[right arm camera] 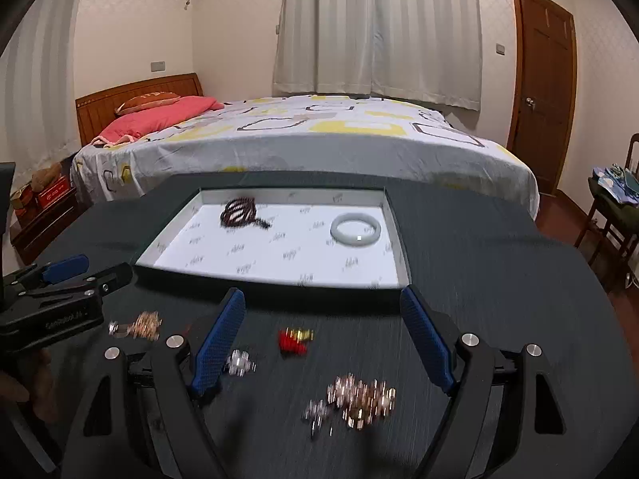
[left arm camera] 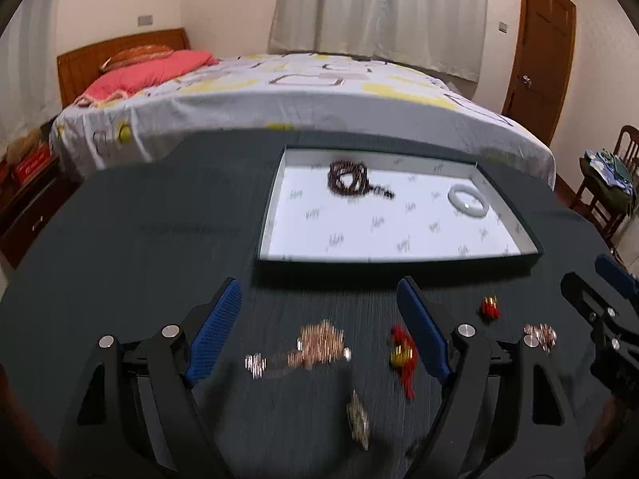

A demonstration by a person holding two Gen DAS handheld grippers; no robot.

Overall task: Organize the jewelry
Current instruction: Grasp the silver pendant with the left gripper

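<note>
On the dark desk [left arm camera: 139,231] sits a shallow tray [left arm camera: 511,199] with a white lining, and two pieces already lie inside it: a coil of dark brown beads [left arm camera: 347,177] toward the far left and a pale bangle [left arm camera: 468,202] near the right wall, well apart from each other. Nearer the cameras, loose jewelry is scattered on the desk in front of the tray: a rose-gold chain [left arm camera: 319,345], a red tasselled piece [left arm camera: 401,353], a small red and gold charm [left arm camera: 490,307], a cluster of pinkish beads [left arm camera: 541,335], and a small blurred piece [left arm camera: 357,423] closest to the camera. The left claw [left arm camera: 319,303] hovers above the chain with its blue pads apart and nothing between them. The right claw [right arm camera: 323,303] hangs just beside it over the same scatter, its pads also wide apart and empty, above the small charm [right arm camera: 295,339] and a heap of gold and silver beads [right arm camera: 359,401]. Behind the desk stands a bed [right arm camera: 319,131] with a patterned sheet.
</note>
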